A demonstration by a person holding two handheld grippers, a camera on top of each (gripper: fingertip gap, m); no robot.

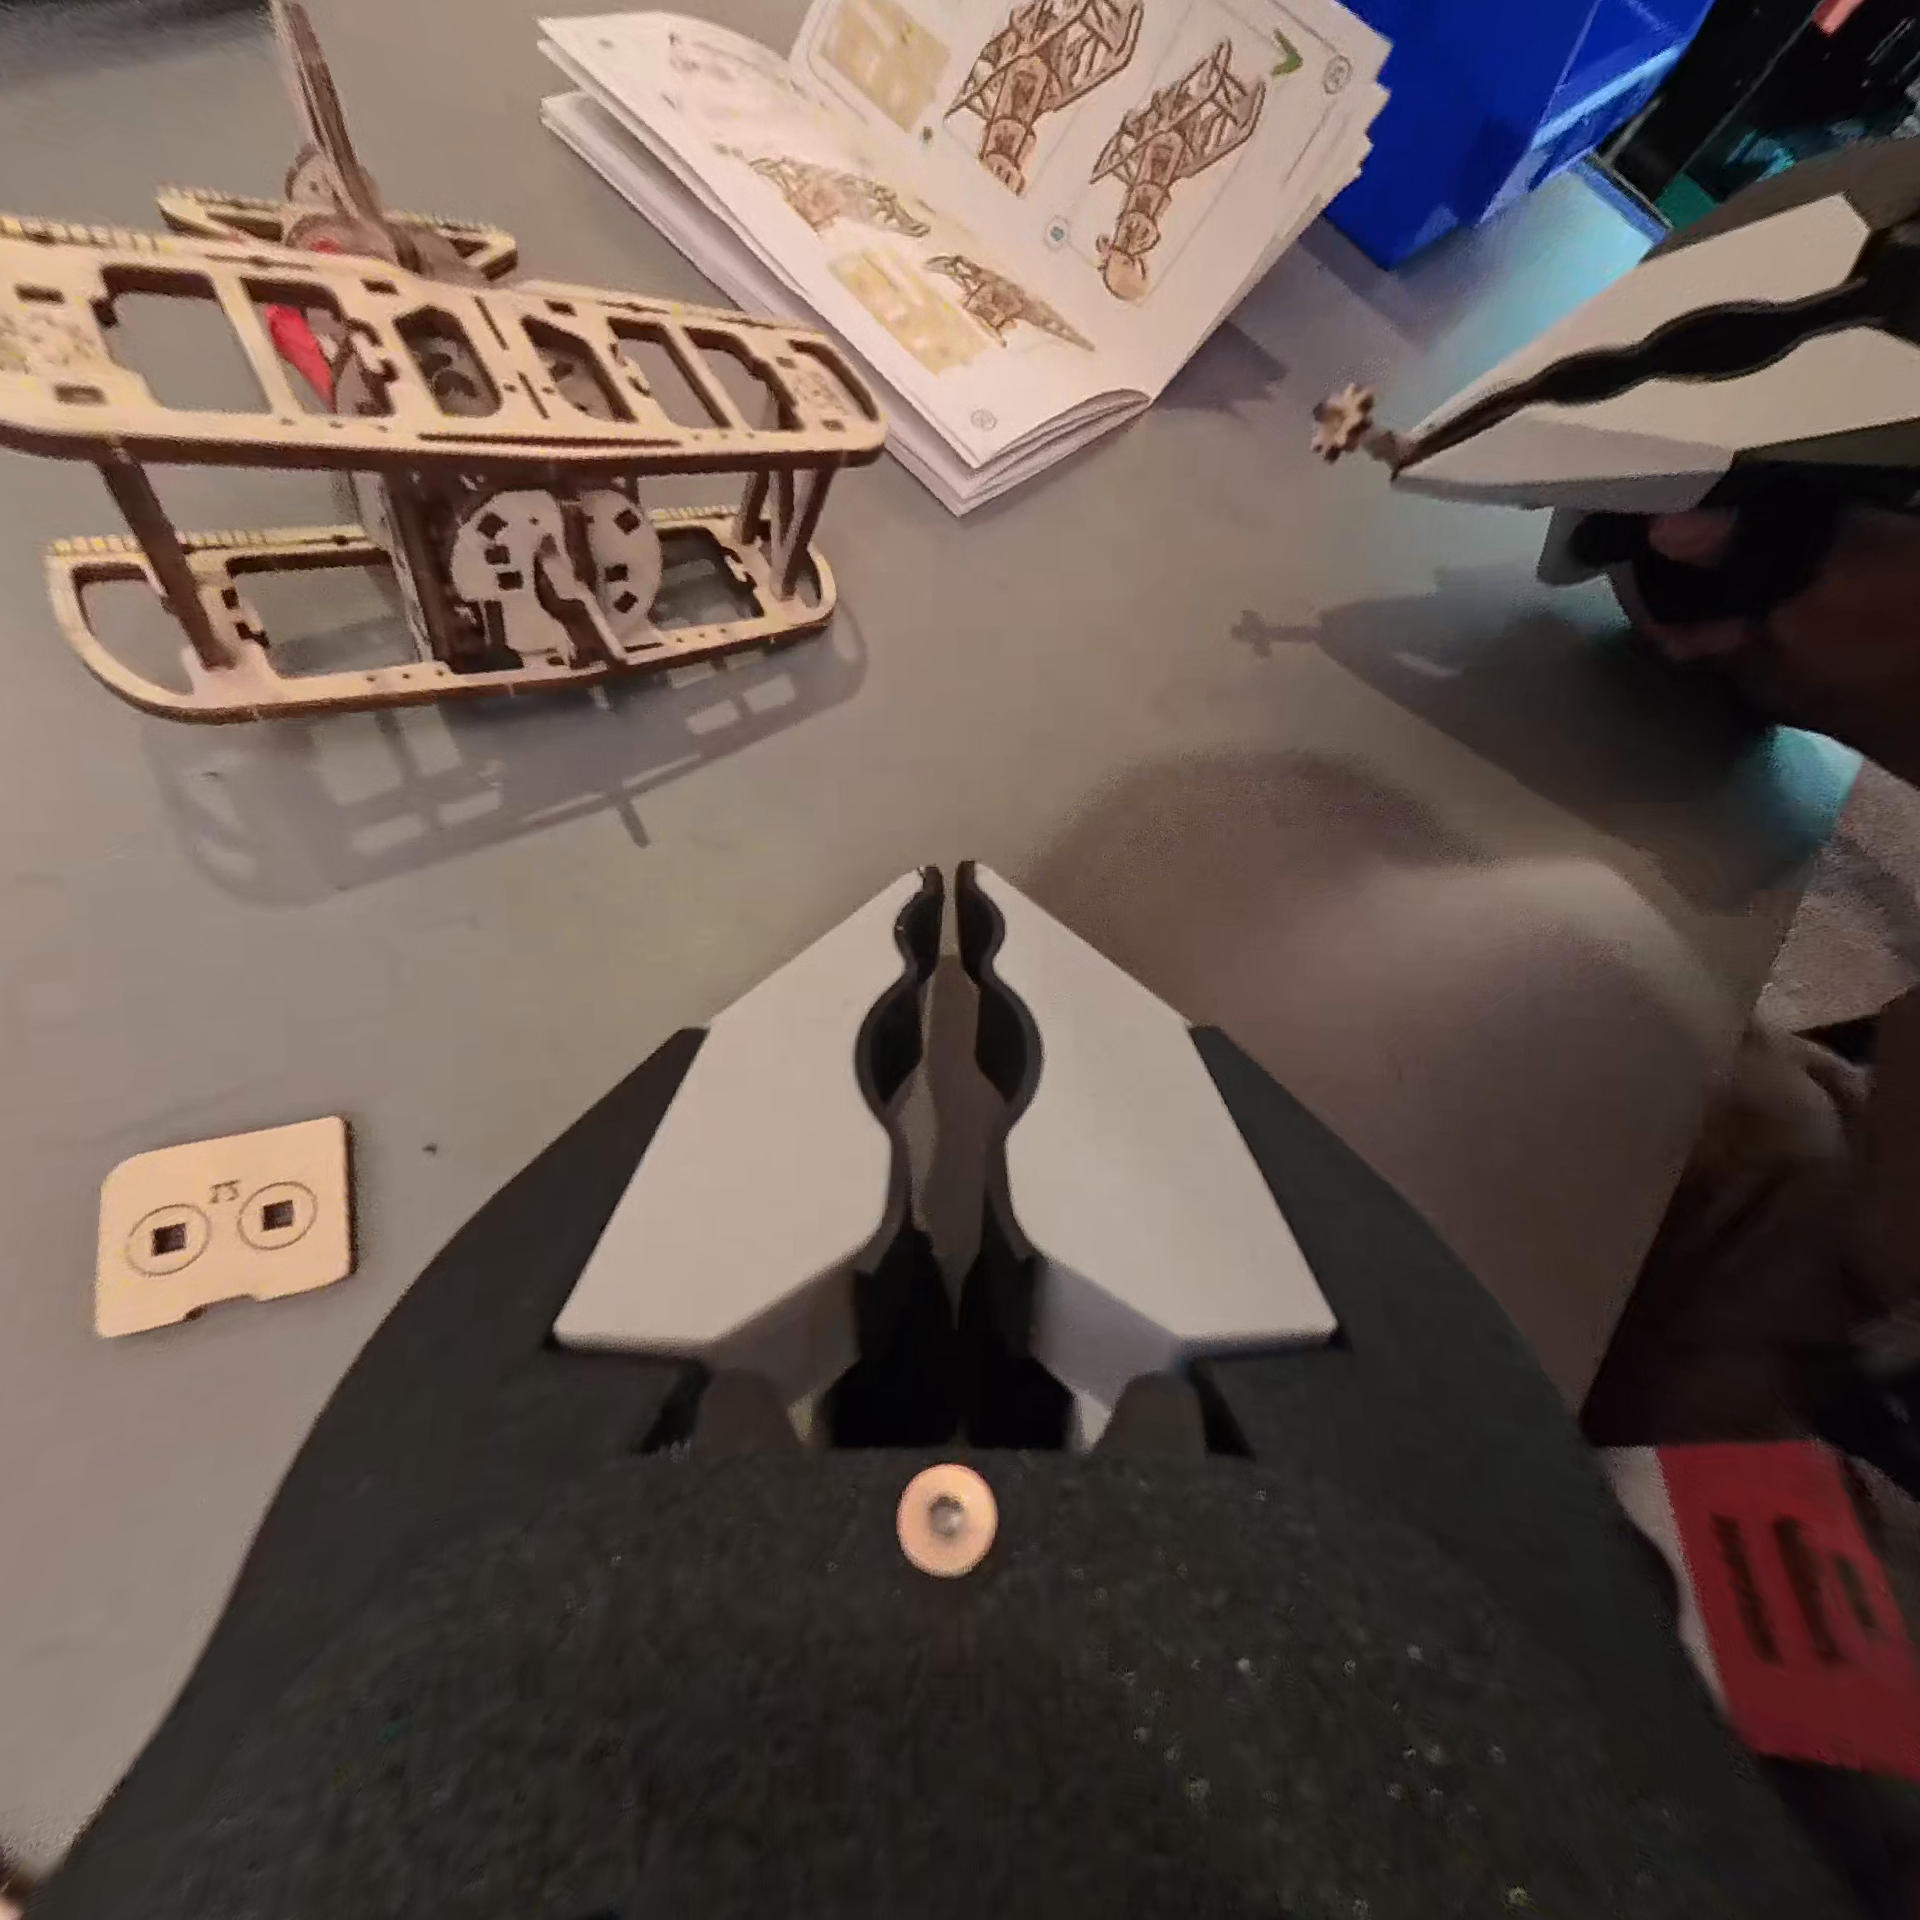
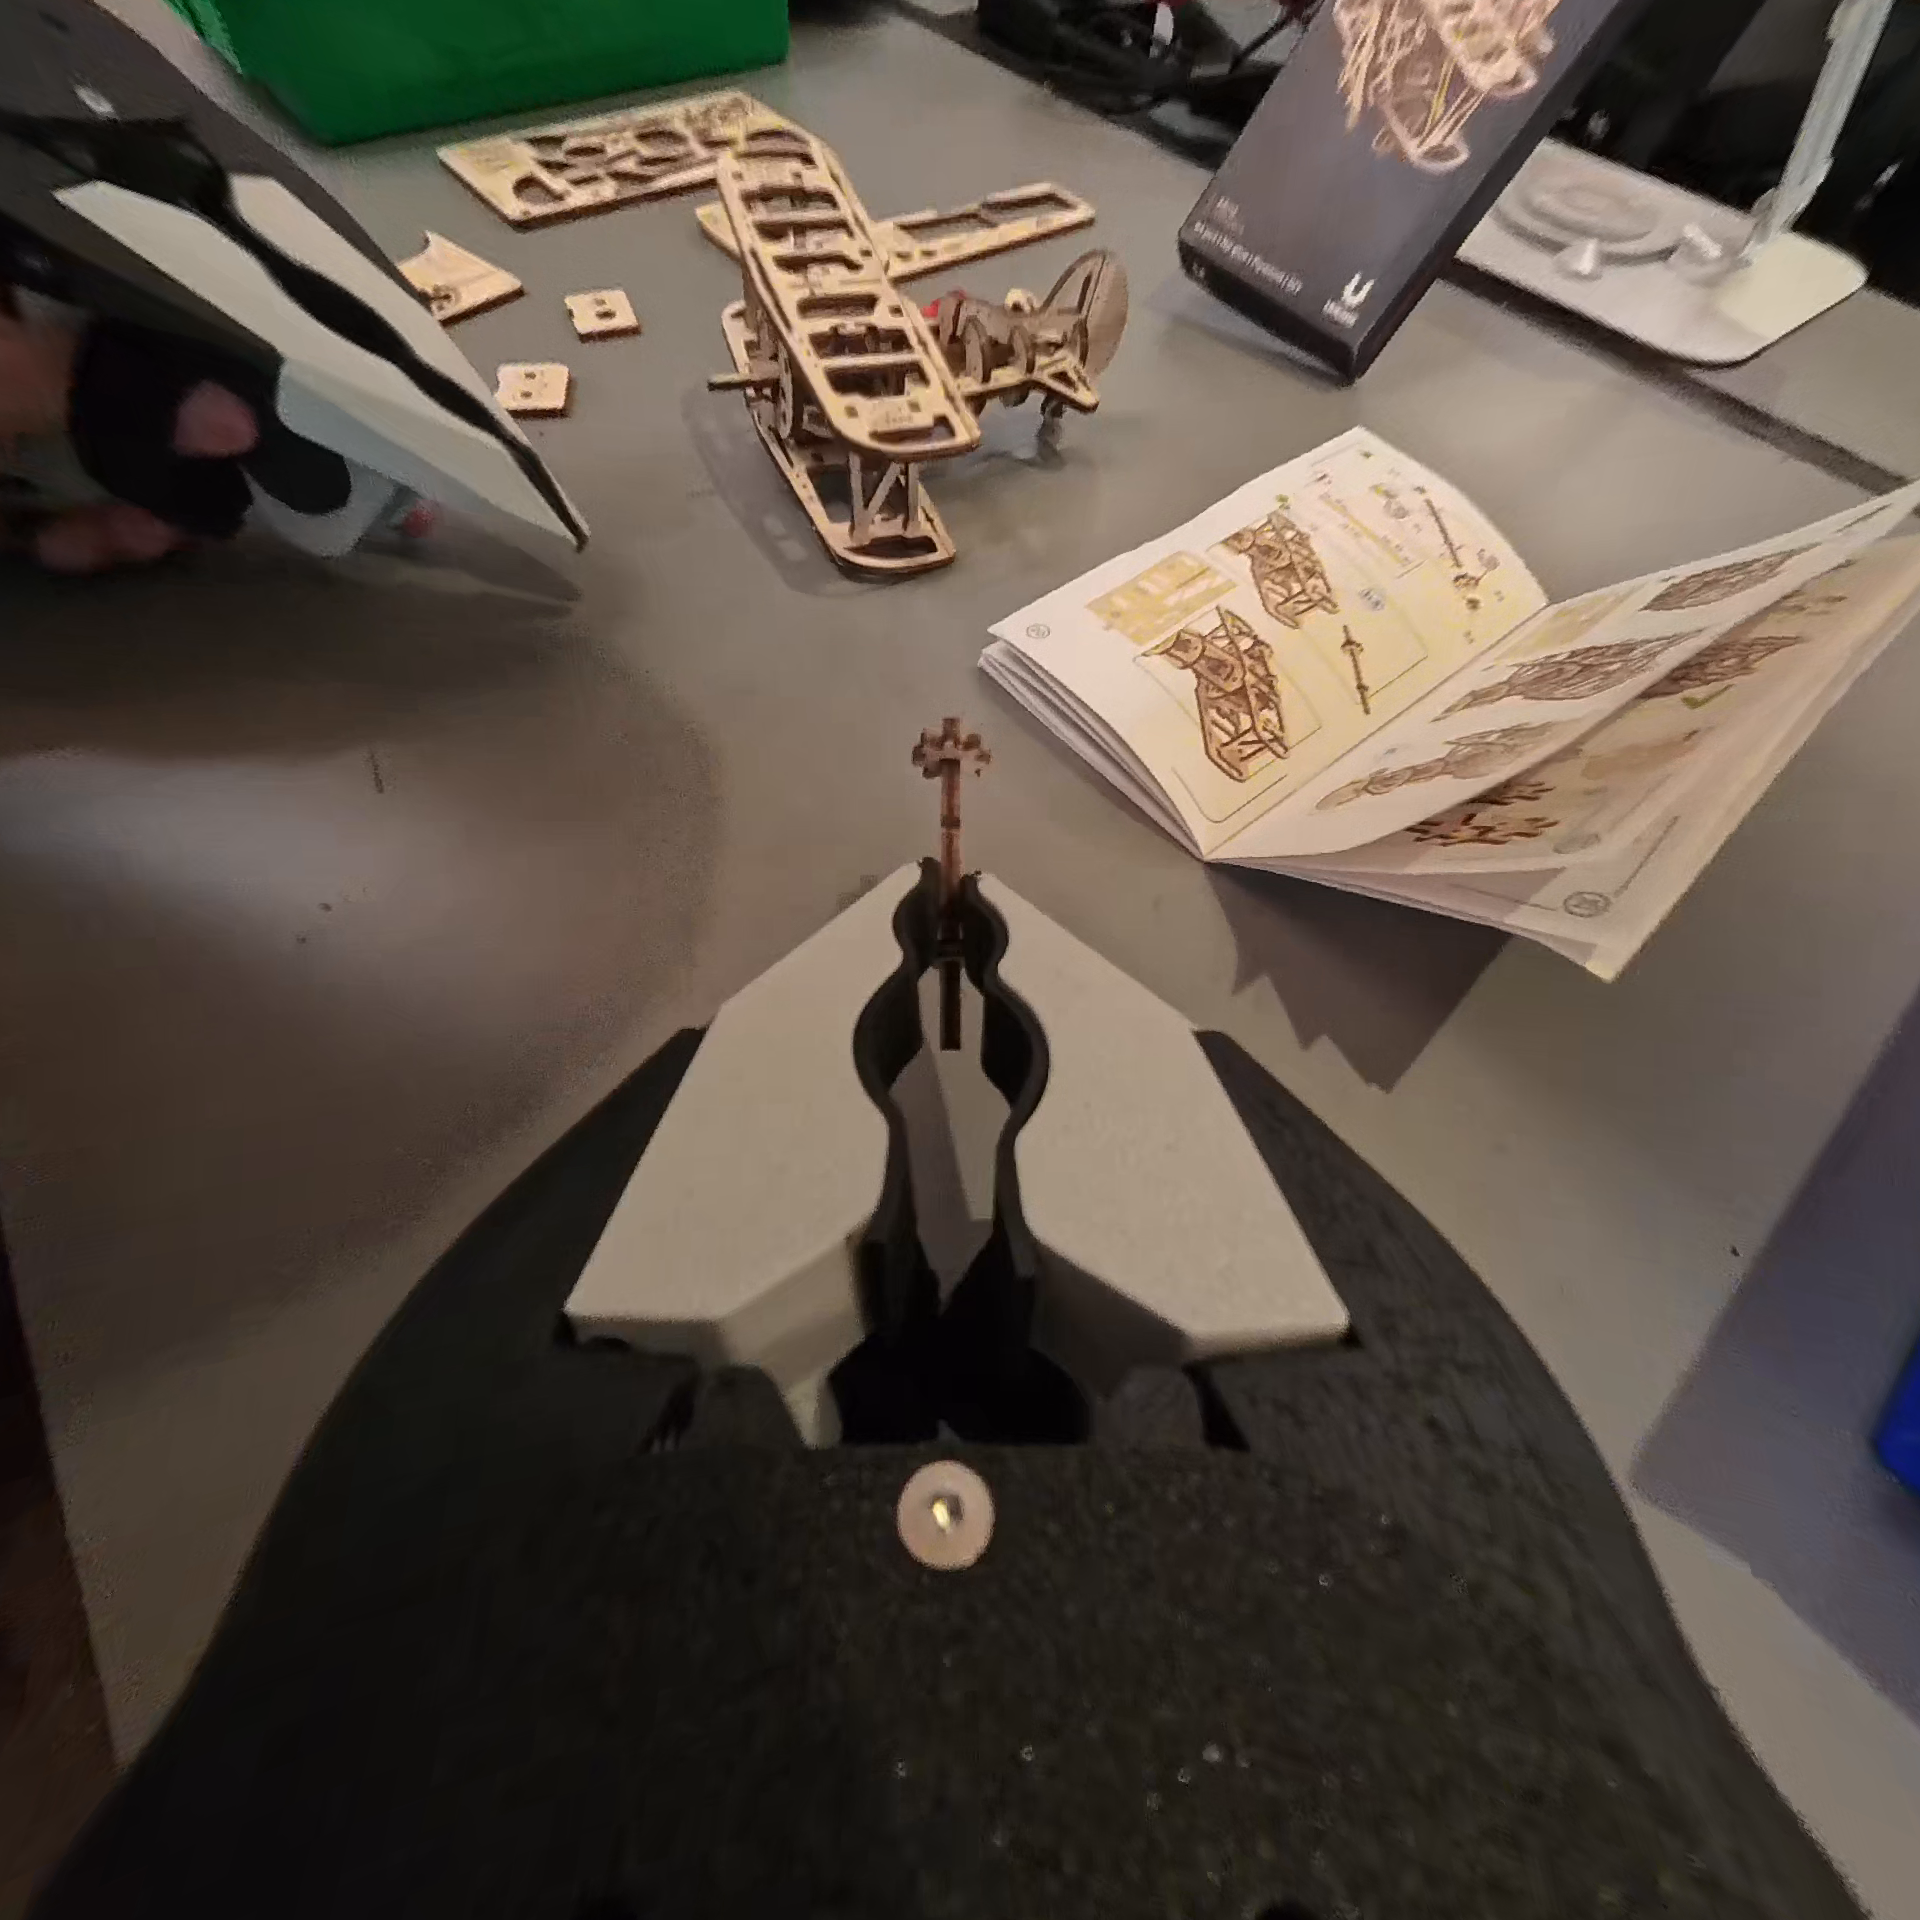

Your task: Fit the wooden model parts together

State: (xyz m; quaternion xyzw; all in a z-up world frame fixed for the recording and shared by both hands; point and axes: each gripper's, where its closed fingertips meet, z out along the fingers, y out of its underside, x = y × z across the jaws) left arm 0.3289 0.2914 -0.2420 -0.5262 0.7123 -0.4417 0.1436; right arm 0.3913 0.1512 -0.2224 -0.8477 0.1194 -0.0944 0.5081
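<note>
A: Where is the part we need to fit?

B: The right tool [image 2: 948, 883] is clenched on a thin wooden axle [image 2: 948, 831] with a small toothed gear at its far end. The axle's long axis runs straight out along the tool's fingers, gear end forward, and it is clear of the desk [image 2: 312, 831].

A: And the wooden plane [image 2: 883, 374]?

B: It stands on the desk well beyond the axle's gear end, slightly left of where the axle points in the right wrist view. The open instruction booklet [image 2: 1403, 675] lies to the plane's right from that view. Small loose wooden pieces and a cut-out sheet [image 2: 613, 156] lie on the plane's far left side.

A: What about the left tool [image 1: 948, 883]?

B: Its jaws are almost together with only a sliver of gap, and nothing is between them. From its view the plane [image 1: 436, 468] sits ahead and to the left, with 1 small flat wooden tab [image 1: 223, 1226] on the desk nearer than the plane.

A: So which side makes the move?

B: I judge the right one, since it carries the axle. The left looks free to steady the plane. The axle has to swing left to line up with the plane; I cannot tell which hole takes it.
</note>
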